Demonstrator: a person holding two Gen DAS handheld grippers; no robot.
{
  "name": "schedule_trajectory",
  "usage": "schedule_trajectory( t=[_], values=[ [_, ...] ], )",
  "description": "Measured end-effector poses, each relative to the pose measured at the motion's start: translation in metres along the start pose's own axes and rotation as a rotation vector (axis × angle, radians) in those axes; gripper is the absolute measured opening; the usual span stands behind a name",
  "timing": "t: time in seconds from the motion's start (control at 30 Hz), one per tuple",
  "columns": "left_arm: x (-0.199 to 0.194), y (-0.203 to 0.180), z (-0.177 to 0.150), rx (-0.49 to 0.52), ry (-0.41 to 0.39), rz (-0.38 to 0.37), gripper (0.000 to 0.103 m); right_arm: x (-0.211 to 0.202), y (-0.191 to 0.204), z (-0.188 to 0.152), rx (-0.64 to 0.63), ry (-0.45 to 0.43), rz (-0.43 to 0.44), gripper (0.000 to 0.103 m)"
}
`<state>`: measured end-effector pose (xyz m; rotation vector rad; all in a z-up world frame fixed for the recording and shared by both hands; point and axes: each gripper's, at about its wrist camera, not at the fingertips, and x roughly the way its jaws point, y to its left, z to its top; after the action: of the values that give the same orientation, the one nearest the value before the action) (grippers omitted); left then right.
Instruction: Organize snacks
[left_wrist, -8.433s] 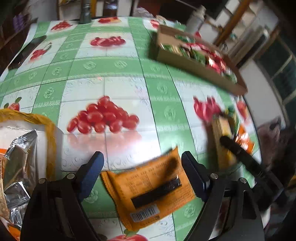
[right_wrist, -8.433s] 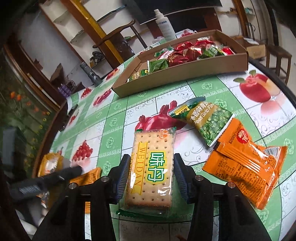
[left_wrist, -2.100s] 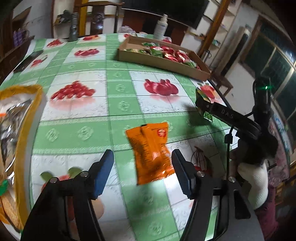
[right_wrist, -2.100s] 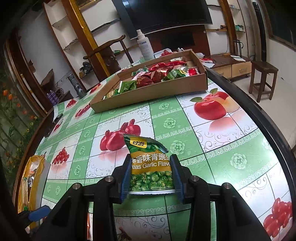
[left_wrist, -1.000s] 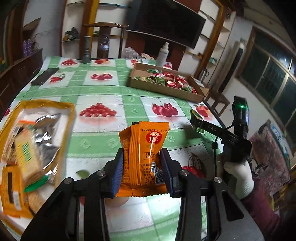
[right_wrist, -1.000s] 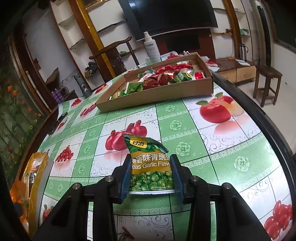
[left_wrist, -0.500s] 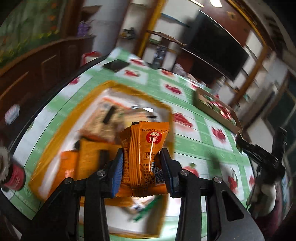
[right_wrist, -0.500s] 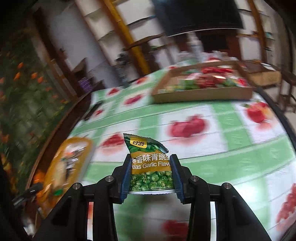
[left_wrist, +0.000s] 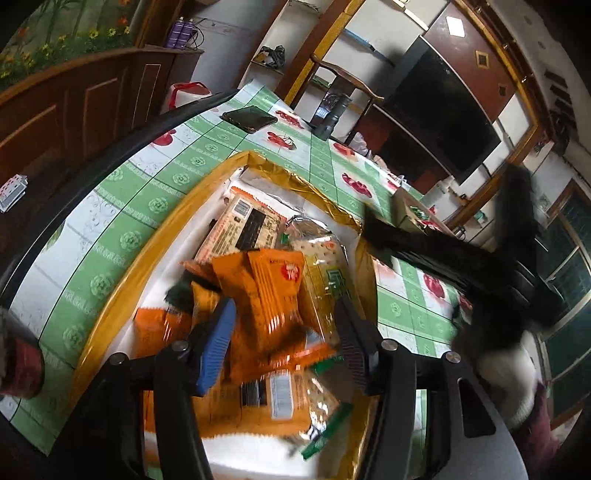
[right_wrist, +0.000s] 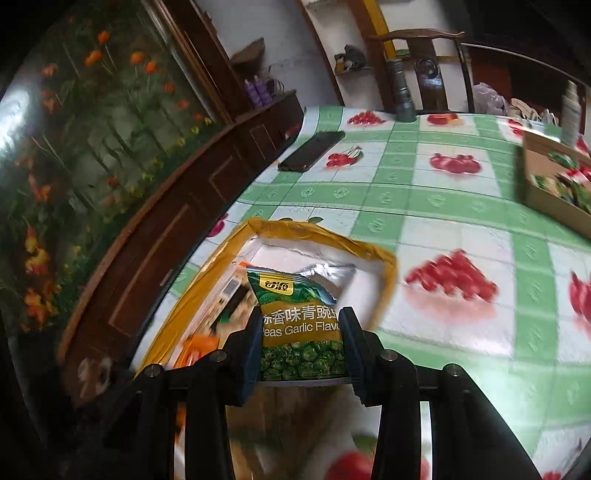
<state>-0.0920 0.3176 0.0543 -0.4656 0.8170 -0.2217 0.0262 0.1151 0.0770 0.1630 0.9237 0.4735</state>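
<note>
Left gripper (left_wrist: 282, 341) hangs over the gold-rimmed tray (left_wrist: 192, 201), jaws wide apart, nothing gripped; the orange packet (left_wrist: 273, 295) lies loose between them on the snack pile, long axis running away from the camera, logo end far. Right gripper (right_wrist: 301, 349) is clamped on the pea bag (right_wrist: 301, 325), upright, top edge pointing away. Bag sits above the tray's near end (right_wrist: 317, 230), so the drop looks straight down; both arms are close.

Below my left jaws, the snack packets (left_wrist: 273, 295) lie piled in the tray (left_wrist: 110, 314) on the bench (left_wrist: 177, 173). A phone (left_wrist: 249, 118) lies far beyond it; the cardboard box (right_wrist: 554, 192) sits far right.
</note>
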Motion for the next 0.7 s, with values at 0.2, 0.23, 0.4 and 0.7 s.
schedule_trajectory(
  t=[0.2,0.23,0.4,0.7],
  values=[
    [-0.023,0.003,-0.006,-0.006,-0.039,-0.02,0.065,0.035,0.013,0.017,-0.021,0.038,-0.028,0.045],
    [-0.027,0.002,-0.006,-0.002,-0.049,-0.016,0.065,0.028,0.013,0.016,-0.01,0.017,-0.009,0.048],
    [-0.035,-0.011,-0.009,0.022,-0.091,0.008,0.065,-0.012,0.01,0.011,-0.002,-0.072,0.015,0.058],
    [-0.065,-0.076,-0.025,0.178,-0.282,0.275,0.086,-0.1,-0.015,-0.075,0.043,-0.226,-0.032,0.065]
  ],
)
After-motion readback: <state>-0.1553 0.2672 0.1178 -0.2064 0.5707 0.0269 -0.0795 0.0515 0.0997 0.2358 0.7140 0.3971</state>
